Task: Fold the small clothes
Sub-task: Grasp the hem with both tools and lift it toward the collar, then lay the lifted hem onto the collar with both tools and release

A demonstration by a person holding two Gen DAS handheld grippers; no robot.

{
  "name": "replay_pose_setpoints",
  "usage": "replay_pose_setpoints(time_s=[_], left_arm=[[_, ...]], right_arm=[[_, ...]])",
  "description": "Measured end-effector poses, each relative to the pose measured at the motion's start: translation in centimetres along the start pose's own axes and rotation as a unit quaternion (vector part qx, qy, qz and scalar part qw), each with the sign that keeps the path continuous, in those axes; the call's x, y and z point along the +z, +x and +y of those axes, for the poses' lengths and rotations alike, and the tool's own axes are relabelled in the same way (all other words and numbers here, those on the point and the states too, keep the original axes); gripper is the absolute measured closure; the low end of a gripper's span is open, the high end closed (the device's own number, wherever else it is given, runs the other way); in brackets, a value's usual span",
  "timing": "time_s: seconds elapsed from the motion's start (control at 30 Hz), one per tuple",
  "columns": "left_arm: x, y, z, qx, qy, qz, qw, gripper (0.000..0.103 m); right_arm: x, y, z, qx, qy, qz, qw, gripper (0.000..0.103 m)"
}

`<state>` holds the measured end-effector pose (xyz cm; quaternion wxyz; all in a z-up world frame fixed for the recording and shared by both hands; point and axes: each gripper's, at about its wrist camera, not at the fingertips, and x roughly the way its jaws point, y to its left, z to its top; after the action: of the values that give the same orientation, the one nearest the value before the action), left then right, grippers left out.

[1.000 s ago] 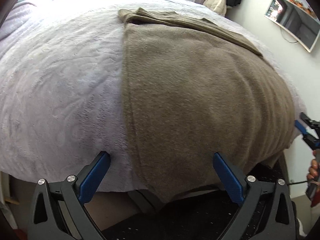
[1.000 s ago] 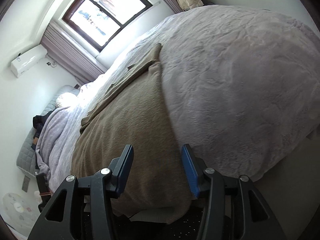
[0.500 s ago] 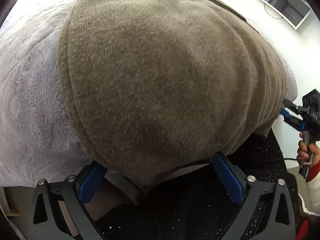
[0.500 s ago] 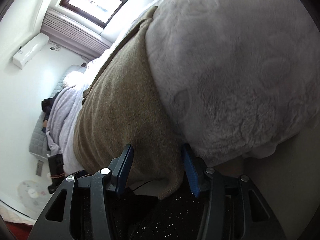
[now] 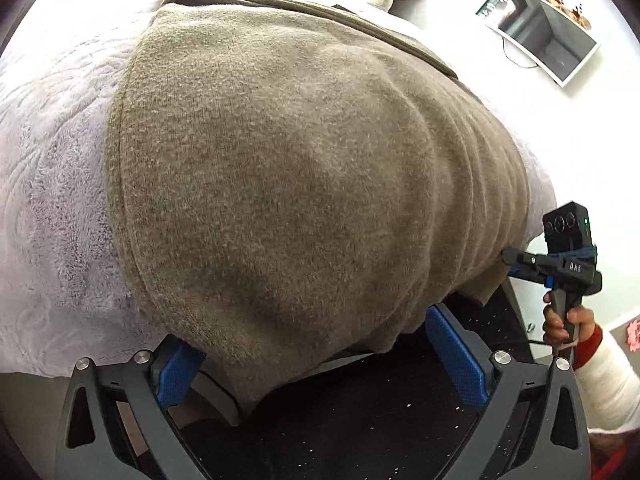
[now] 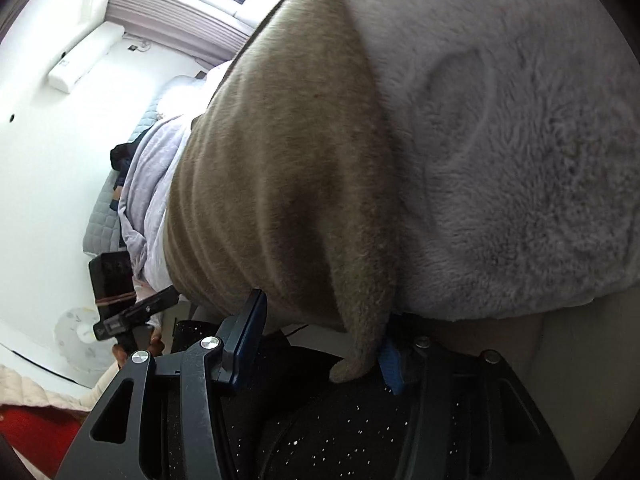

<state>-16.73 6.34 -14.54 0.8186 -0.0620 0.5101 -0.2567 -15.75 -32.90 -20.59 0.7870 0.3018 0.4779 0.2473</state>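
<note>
Both claws spread: left claw (image 5: 320,356), right claw (image 6: 320,344) straddling brown garment (image 5: 300,184) hem at blanket (image 5: 52,200) edge.

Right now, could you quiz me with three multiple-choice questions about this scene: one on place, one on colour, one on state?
1. Where does the brown garment lie?
A. on the floor
B. on the pale blanket, hem hanging over the edge
C. on a chair

2. What colour are the claw pads?
A. blue
B. red
C. yellow

3. How stands the left claw?
A. shut on the hem
B. out of view
C. open, fingers wide apart

Answers: 1 B, brown cloth drapes over the fluffy blanket; 2 A, blue pads show on both tools; 3 C, hem sits between spread fingers.
</note>
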Motion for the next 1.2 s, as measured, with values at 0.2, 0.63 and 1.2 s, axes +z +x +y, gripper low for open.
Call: replay_pose_setpoints(time_s=[0.2, 0.63, 1.2], left_arm=[[0.2, -0.6, 0.9, -0.003, -0.018, -0.011, 0.9998, 0.030], [1.5, -5.5, 0.7, -0.070, -0.028, -0.051, 0.9959, 0.081], [13.6, -11.7, 1.3, -0.107, -0.043, -0.157, 0.9809, 0.081]], right_arm=[[-0.4, -0.2, 0.2, 0.022, 0.001, 0.001, 1.000, 0.079], [-0.1, -2.2, 3.5, 0.202, 0.008, -0.039, 0.979, 0.088], [11.0, -5.1, 11.6, 0.286, -0.050, -0.113, 0.950, 0.091]])
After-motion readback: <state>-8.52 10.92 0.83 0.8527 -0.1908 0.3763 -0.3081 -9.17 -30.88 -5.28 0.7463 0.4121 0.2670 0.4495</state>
